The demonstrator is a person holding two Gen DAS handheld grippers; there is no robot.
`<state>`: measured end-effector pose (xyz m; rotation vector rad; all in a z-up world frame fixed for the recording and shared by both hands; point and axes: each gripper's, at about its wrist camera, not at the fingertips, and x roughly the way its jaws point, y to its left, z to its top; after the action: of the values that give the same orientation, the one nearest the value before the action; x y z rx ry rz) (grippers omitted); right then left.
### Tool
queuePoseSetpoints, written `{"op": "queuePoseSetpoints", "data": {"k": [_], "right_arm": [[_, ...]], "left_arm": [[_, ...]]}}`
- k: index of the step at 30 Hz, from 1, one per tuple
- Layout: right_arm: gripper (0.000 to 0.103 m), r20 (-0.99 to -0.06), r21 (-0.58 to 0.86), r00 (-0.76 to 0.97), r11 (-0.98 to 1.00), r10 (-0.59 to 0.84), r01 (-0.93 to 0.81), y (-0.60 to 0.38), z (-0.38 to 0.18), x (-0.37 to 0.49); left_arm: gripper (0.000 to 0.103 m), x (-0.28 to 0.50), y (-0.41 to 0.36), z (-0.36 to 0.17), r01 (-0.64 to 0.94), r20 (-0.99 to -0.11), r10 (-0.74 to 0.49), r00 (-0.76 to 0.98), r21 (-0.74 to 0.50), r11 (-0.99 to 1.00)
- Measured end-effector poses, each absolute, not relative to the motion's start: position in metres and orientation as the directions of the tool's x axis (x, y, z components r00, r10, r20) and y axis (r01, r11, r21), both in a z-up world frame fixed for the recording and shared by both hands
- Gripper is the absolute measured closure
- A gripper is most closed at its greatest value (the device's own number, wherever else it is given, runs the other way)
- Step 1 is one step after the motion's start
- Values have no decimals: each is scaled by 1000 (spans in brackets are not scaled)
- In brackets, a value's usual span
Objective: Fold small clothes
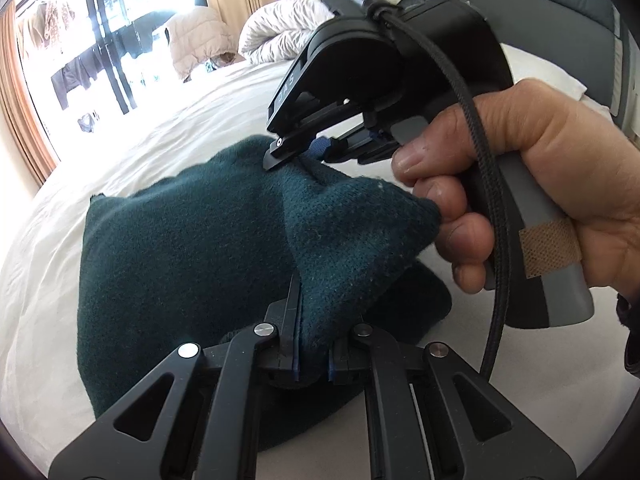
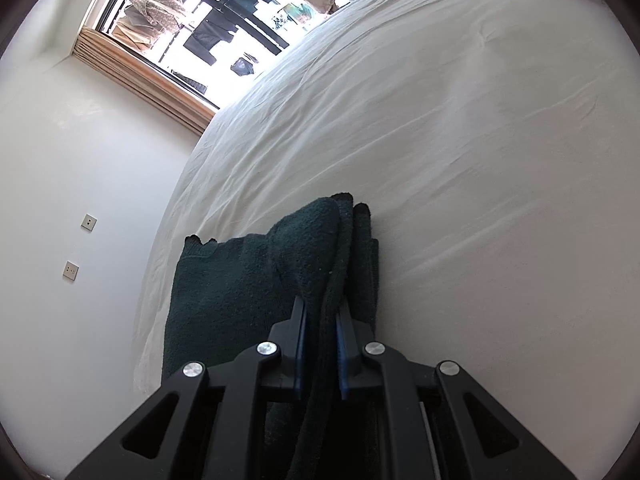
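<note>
Left gripper jaws pinching a raised fold of the dark green knit garment, right gripper jaws clamped on the same garment's far edge — bunched layers between the pads, garment lying on the white bedsheet, window beyond.

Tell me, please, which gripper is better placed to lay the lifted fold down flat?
Probably the left gripper: it pinches the raised flap of the green knit garment from above the bed sheet. The right gripper grips bunched layers at the edge.
</note>
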<state>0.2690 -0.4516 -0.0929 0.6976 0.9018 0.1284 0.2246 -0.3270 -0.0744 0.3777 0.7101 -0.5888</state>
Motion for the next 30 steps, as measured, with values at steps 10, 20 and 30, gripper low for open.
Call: {"op": "queuePoseSetpoints", "data": {"k": [10, 20, 30], "right_arm": [[71, -680, 593, 662, 768, 314, 244, -465, -87, 230], [71, -668, 524, 667, 845, 331, 105, -412, -52, 192], [84, -693, 481, 655, 870, 301, 109, -404, -102, 157]], "left_arm": [[34, 210, -269, -43, 629, -711, -441, 547, 1, 778], [21, 256, -159, -17, 473, -667, -435, 604, -138, 870], [29, 285, -145, -61, 461, -759, -343, 553, -64, 885]]}}
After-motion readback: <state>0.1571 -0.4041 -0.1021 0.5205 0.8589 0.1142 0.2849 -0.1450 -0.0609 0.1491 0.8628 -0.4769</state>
